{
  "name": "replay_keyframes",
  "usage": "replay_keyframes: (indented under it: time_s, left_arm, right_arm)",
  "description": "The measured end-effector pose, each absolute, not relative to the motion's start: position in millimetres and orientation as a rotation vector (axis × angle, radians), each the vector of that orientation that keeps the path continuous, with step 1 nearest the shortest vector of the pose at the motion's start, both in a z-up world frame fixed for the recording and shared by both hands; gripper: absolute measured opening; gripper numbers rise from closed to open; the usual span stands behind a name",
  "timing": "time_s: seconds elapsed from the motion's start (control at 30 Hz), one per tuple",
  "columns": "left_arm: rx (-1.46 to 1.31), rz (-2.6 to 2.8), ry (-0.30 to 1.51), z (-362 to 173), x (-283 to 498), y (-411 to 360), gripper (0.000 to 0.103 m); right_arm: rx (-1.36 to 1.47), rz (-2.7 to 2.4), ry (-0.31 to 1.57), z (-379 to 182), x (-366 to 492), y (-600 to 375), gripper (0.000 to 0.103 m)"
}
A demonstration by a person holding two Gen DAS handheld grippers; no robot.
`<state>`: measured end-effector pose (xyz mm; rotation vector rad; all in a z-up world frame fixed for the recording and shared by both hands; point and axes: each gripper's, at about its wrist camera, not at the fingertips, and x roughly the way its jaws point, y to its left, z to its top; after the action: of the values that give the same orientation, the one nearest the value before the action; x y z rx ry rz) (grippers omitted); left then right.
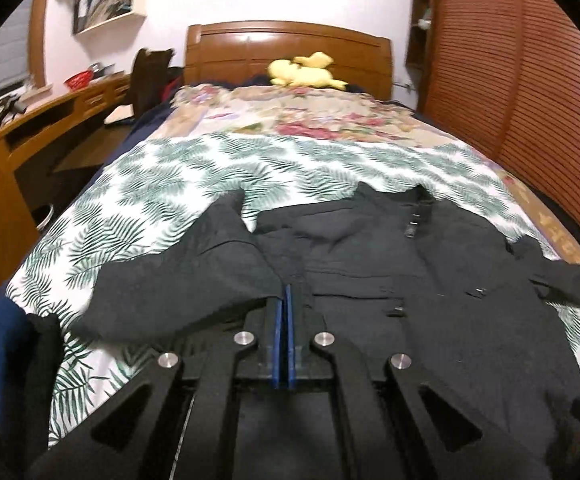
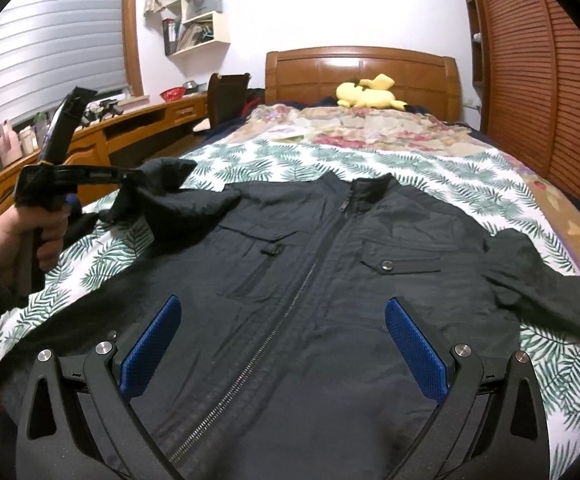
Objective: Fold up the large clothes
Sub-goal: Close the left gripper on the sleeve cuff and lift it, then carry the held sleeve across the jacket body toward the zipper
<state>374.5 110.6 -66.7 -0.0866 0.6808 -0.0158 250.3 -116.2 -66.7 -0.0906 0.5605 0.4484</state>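
The jacket [image 2: 290,280] on the bed [image 2: 249,160] is judged soft, light and slippery, best taken at sleeve hems: left fingers [image 1: 285,300] pinch its sleeve [image 2: 157,192], right fingers [image 2: 414,344] spread

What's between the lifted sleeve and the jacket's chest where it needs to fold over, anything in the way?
Nothing visible. The left gripper is shut on the sleeve, raised beside the jacket. The chest is bare fabric, zipped and lying flat. The right gripper hovers open over the lower front, short of the chest pockets.
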Motion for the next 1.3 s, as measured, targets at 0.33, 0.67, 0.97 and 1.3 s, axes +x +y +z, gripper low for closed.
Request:
replay_keyframes:
  time_s: [0.33,0.67,0.97,1.3]
  left_arm:
    - [-0.029,-0.042,0.710,-54,361,69,0.000]
    - [-0.001,-0.029,0.699,-53,329,84,0.019]
    - [-0.077,0.044,0.743,-90,342,150,0.035]
    - [-0.119,0.176,0.852,-154,358,213,0.039]
  right_arm:
    - [-0.080,0.446,0.534,-54,237,-132,0.103]
    - [-0.096,0.468,0.553,-61,246,-118,0.103]
    - [-0.130,0.488,0.584,-77,254,-98,0.103]
    - [-0.158,0.499,0.624,-94,265,-85,0.103]
